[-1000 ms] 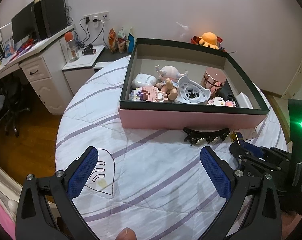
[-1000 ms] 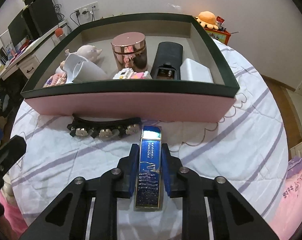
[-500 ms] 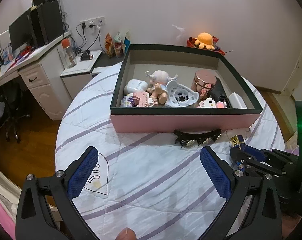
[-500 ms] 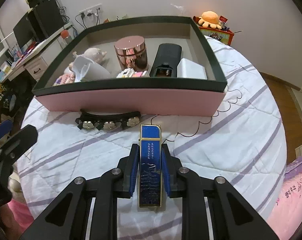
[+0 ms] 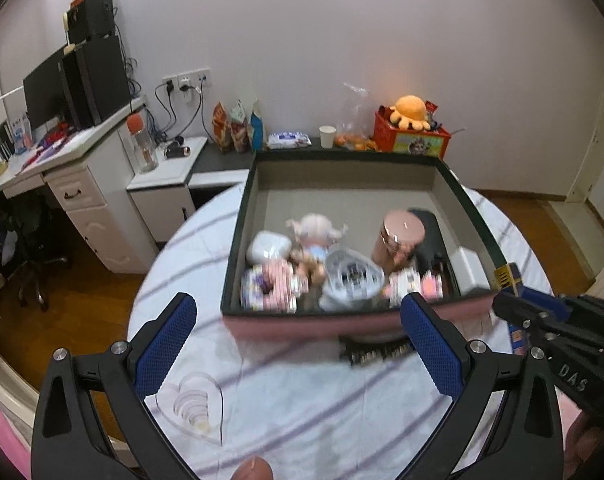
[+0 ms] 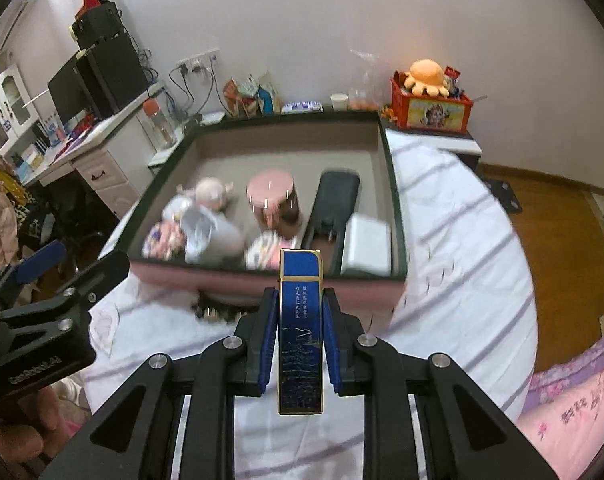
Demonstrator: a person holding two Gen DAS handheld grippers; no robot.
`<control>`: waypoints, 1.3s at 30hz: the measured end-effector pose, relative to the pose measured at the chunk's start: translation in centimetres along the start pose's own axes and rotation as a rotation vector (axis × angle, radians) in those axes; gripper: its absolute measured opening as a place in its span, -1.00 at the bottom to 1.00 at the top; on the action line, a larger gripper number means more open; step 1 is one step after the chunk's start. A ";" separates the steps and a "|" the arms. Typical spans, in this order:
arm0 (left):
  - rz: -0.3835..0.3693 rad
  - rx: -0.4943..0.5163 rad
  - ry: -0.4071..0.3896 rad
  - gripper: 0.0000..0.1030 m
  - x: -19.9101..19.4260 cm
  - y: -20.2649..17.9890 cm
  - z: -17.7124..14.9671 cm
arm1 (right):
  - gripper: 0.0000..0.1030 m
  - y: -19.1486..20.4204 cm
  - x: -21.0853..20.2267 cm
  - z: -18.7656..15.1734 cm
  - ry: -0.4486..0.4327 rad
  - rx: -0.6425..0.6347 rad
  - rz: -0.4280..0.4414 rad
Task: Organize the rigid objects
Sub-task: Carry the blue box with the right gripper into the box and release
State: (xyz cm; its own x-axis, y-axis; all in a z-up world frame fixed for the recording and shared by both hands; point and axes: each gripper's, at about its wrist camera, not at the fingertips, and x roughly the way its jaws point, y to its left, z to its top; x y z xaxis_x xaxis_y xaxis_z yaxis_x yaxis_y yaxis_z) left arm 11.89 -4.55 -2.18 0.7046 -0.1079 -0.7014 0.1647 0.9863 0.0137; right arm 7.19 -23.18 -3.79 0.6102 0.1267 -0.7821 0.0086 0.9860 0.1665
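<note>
My right gripper [image 6: 299,300] is shut on a flat blue box with gold edges [image 6: 300,332], held in the air over the striped tablecloth just before the pink storage box [image 6: 394,208]. That blue box also shows at the right of the left wrist view [image 5: 509,277]. The storage box [image 5: 238,240] holds several items: a rose-gold jar [image 6: 273,200], a black case [image 6: 336,200], a white block [image 6: 367,245], toys. A black hair clip [image 5: 376,350] lies on the cloth in front of the box. My left gripper [image 5: 298,342] stands open, empty, above the cloth.
A clear heart-shaped piece [image 5: 194,406] lies on the cloth at the near left. The round table's edge [image 5: 146,280] drops to a wooden floor. A desk with a monitor [image 5: 74,92] stands at the left; a red crate with an orange plush [image 6: 428,100] sits behind the box.
Both grippers have risen, so the table and box look smaller and farther. The right gripper lifted the blue box off the cloth. The left stays open.
</note>
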 end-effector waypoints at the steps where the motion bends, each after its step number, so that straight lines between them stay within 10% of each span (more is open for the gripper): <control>1: 0.003 0.001 -0.006 1.00 0.2 0.2 0.4 | -0.59 -0.1 0.2 0.8 -0.006 -0.005 -0.003; 19: 0.062 -0.040 0.022 1.00 12.8 0.8 10.0 | -0.59 -2.0 12.6 13.1 0.076 -0.061 0.029; 33: 0.082 -0.052 0.052 1.00 14.9 1.6 9.9 | -0.56 -0.8 16.6 13.8 0.145 -0.108 0.026; 39: 0.082 -0.059 0.054 1.00 14.2 2.1 9.7 | 0.38 -0.8 16.0 14.1 0.116 -0.092 0.024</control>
State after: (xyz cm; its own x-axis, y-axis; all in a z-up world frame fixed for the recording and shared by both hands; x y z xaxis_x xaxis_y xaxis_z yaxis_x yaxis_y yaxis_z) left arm 28.93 -5.22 -5.26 0.6759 -0.0211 -0.7367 0.0660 0.9973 0.0320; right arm 28.09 -23.46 -7.94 0.5133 0.1565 -0.8438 -0.0808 0.9877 0.1340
